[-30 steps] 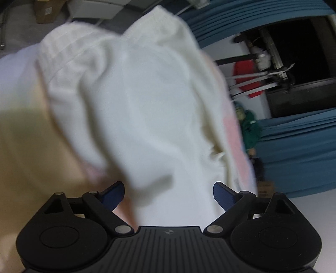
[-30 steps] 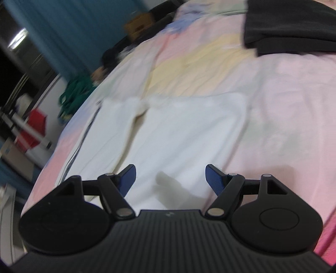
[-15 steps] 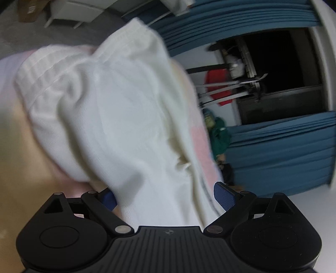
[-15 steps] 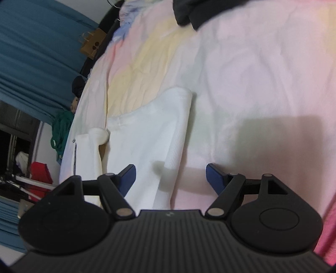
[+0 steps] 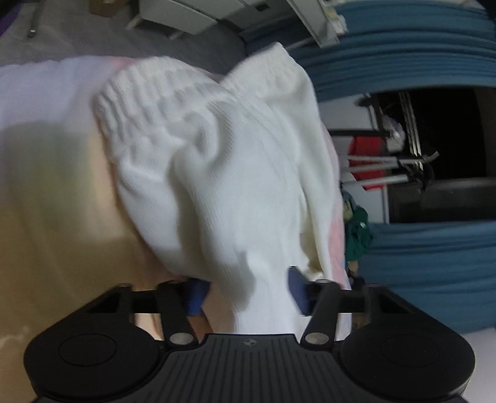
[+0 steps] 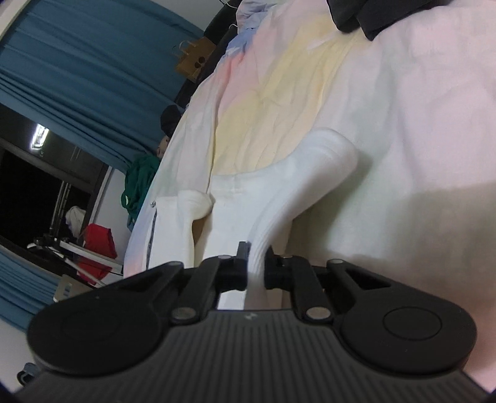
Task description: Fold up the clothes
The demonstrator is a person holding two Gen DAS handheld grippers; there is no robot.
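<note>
Right tool (image 6: 255, 263) angled down at bed (image 6: 403, 130), clamped on white garment (image 6: 279, 198) edge; left tool (image 5: 245, 290) just closing, fabric between fingers.

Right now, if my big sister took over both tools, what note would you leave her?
Right tool: just closed, pinching an edge of the white garment.
Left tool: has been closing around a bunched part of the same garment; blur hides whether the pads press it yet.
The garment lies partly rumpled on the pastel bedsheet, with a dark garment further up the bed.
Done: both ends reached.
Left: confirm the left grip, then probably lift, fold and smooth flat.
</note>
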